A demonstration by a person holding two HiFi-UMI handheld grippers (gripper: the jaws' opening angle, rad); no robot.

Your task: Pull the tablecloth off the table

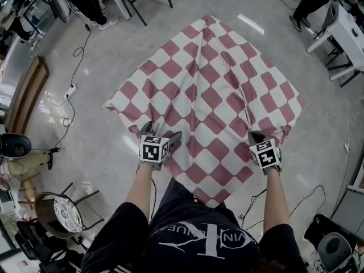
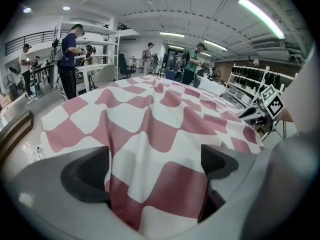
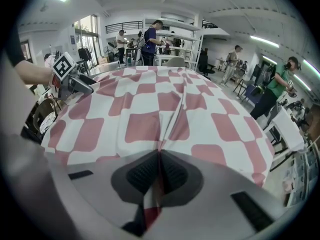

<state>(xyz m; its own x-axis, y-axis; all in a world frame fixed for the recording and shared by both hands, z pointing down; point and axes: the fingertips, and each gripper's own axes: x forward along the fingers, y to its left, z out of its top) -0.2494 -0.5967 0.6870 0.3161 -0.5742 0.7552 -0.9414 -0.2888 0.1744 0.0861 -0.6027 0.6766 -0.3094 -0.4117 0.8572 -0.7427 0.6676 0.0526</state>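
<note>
A red-and-white checked tablecloth drapes a table, one corner hanging toward me. My left gripper is at the cloth's near left edge with its jaws wide apart. In the left gripper view the cloth bulges up between the two pads without being pinched. My right gripper is at the near right edge. In the right gripper view it is shut on a gathered fold of the cloth, and creases run away from the pinch. The table itself is hidden under the cloth.
A round-seat chair stands at my lower left, and cables trail over the glossy floor at left. White tables and a standing person are at the far right. Shelving and people are behind the table.
</note>
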